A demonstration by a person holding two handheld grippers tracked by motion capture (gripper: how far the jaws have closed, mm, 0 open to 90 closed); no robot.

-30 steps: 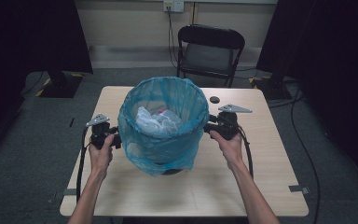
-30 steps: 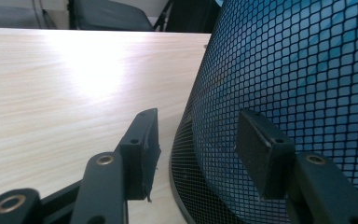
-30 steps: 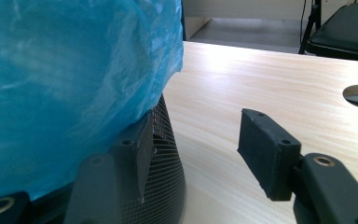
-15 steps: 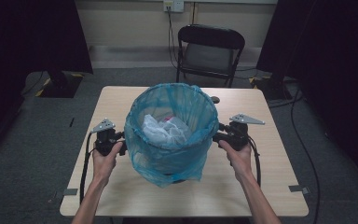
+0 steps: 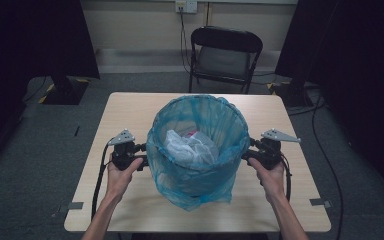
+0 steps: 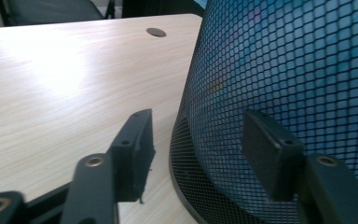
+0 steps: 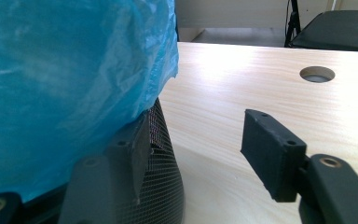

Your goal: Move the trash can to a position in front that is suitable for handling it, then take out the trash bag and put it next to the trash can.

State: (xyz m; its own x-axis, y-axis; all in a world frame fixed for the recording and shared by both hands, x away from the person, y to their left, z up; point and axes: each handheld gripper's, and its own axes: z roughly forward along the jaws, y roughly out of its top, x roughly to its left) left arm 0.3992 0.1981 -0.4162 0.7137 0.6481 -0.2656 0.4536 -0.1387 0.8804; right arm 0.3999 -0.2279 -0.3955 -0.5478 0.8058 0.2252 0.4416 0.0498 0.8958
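A black mesh bin (image 5: 200, 187) lined with a blue plastic bag (image 5: 195, 107) stands in the middle of the table (image 5: 125, 110). White crumpled waste (image 5: 190, 147) lies inside it. My left gripper (image 5: 142, 154) is at the bin's left side, my right gripper (image 5: 250, 151) at its right side. In the left gripper view the open jaws (image 6: 198, 119) straddle the mesh wall (image 6: 284, 70) near its base without pressing on it. In the right gripper view the jaws (image 7: 200, 119) are apart, one by the mesh (image 7: 165, 158) under the bag's hem (image 7: 74, 70). Both pairs of jaws have just been opening.
A black folding chair (image 5: 225, 50) stands behind the table's far edge. A round cable hole (image 7: 317, 73) lies in the tabletop beyond the bin. Dark curtains hang at both sides, and cables run over the floor at the right (image 5: 325, 150).
The bin has come toward the near edge and slightly right, both hands moving with it. Both grippers' jaws stand wider than before.
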